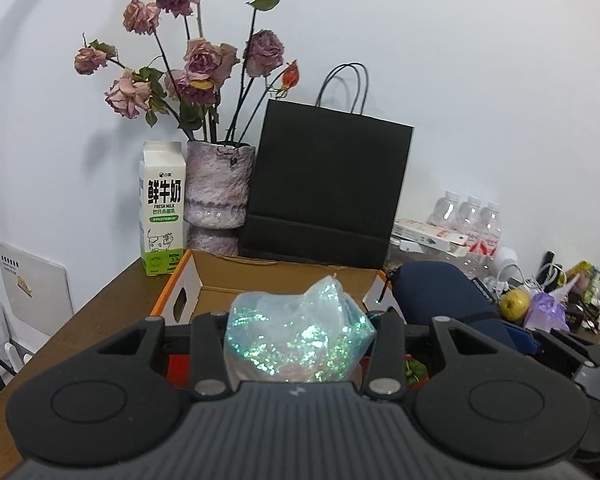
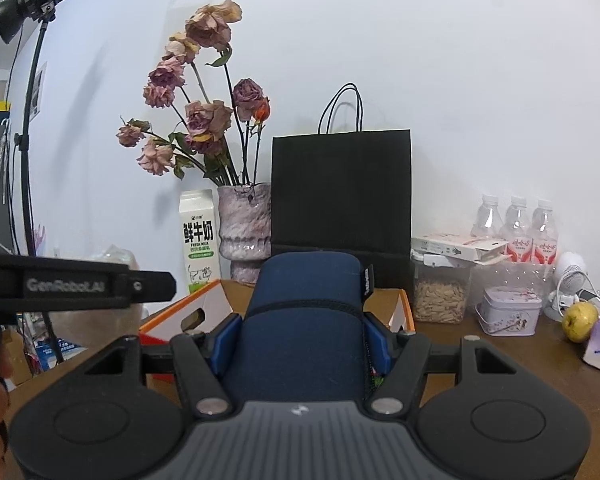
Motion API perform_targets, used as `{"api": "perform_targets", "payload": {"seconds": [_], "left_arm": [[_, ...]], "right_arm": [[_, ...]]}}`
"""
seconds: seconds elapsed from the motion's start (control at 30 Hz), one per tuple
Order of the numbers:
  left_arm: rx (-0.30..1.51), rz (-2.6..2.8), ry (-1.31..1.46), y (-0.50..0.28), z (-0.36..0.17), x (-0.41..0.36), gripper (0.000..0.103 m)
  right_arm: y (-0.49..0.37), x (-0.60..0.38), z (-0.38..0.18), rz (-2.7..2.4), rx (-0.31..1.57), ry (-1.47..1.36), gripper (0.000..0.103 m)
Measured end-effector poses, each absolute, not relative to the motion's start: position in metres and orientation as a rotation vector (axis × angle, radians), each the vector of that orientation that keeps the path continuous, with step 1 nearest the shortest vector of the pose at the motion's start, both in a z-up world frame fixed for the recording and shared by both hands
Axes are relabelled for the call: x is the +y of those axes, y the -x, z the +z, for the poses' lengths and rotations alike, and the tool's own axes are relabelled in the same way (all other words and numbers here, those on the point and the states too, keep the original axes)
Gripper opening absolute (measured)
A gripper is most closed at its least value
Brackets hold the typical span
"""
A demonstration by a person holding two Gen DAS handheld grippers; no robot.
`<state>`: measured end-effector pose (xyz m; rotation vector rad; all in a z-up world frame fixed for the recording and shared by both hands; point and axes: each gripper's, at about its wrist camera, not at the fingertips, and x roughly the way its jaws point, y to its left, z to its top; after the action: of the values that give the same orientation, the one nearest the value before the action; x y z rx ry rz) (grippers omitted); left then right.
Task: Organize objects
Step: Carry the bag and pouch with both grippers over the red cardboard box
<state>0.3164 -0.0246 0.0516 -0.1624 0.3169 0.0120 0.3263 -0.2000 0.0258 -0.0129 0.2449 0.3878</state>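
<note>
Left wrist: left gripper (image 1: 300,344) clamps glitter bag (image 1: 296,336), right gripper (image 2: 300,344) clamps navy pouch (image 2: 304,320); neither in cardboard box (image 1: 284,280) yet

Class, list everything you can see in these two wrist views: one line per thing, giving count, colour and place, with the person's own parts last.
Glitter bag: one, iridescent green, held in left hand-held gripper.
Pouch: one, navy, held in right hand-held gripper.
Cardboard box: one, brown with orange edge, on table ahead, open.
Paper bag: one, black, against wall.
Vase: one, mottled pink, left of paper bag, holding dried roses.
Milk carton: one, white-green, left of vase.
Water bottles: three, clear, far right.
Tin: one, pale floral, right.
Fruit: one, yellow-green, right.
Table: one, brown.
Left hand-held gripper: black.
Right hand-held gripper: black, blue pads.
</note>
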Motion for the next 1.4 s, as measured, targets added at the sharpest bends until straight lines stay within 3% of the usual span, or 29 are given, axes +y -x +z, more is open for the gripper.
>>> {"api": "perform_targets", "payload": {"seconds": [0.67,1.4], "left_arm": [[0.34,0.072,0.252,-0.399,0.057,0.007,0.042],[0.506,0.14,0.259,-0.48,0.016,0.022,0.042]], "right_arm": [[-0.398,-0.192,0.039,0.431,0.263,-0.043,0.063],[-0.483,-0.18,-0.002,0.391,0.414,-0.048,0.063]]}}
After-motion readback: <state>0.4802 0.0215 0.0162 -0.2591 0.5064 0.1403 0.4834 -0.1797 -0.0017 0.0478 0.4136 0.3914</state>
